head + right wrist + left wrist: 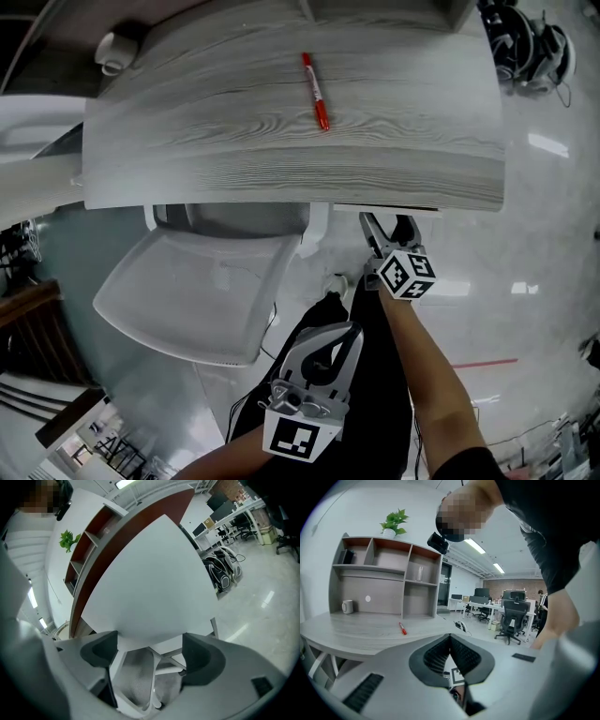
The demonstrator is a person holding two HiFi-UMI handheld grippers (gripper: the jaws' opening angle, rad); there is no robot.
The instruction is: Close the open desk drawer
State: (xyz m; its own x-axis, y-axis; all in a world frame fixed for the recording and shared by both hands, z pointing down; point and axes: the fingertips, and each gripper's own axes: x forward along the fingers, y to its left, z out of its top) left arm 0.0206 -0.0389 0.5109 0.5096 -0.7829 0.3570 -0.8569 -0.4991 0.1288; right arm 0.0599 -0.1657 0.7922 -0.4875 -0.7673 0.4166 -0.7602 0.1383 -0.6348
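Right tool [386, 227] is spread, pinching nothing, and is the nearer one. Its jaws aim at 12 o'clock toward the bench [281, 141] front edge. The drawer [384, 206] shows there only as a thin dark strip running 9 to 3, apparently almost home. Left tool [347, 333] is pressed together and empty, back at 6 o'clock.

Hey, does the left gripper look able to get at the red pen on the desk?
Probably yes: the red pen lies uncovered on the desk; the left gripper, shut, just needs to rise and open.

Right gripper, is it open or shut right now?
Open. The right gripper shows its pads standing wide apart.
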